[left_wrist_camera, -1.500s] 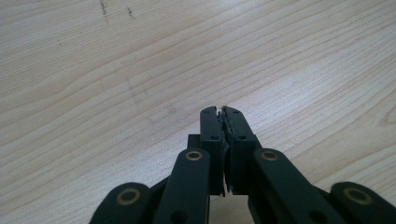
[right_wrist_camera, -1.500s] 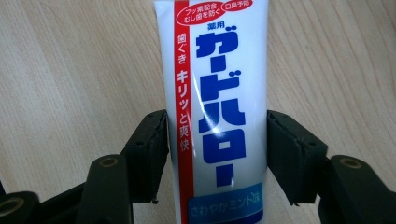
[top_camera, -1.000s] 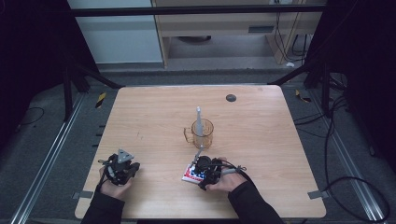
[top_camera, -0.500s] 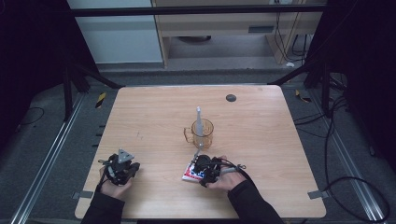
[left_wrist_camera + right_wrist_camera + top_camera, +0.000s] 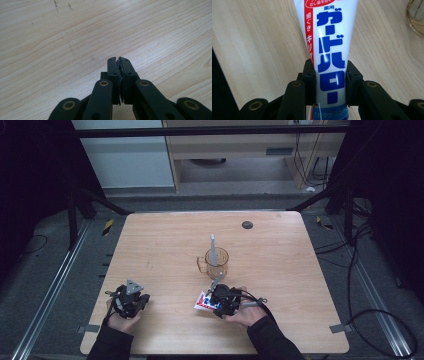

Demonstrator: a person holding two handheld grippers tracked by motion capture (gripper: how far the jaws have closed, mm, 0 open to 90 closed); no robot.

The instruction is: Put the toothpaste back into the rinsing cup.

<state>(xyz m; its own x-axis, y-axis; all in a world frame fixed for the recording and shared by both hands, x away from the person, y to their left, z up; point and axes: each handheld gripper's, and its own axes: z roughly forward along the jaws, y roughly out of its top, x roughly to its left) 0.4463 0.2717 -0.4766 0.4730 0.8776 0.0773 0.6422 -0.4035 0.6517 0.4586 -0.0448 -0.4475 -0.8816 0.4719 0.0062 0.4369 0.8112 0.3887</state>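
Note:
A white toothpaste tube with blue and red lettering lies flat on the wooden table, near its front edge. My right gripper has just been closing on it, and both pads now press on the tube's sides near its wider end. In the high view the right gripper covers most of the tube. My left gripper rests shut over bare wood with nothing between its jaws, at the front left.
An amber handled cup with a toothbrush standing in it is just beyond the right gripper; its rim shows in the right gripper view. A small dark disc lies near the far edge.

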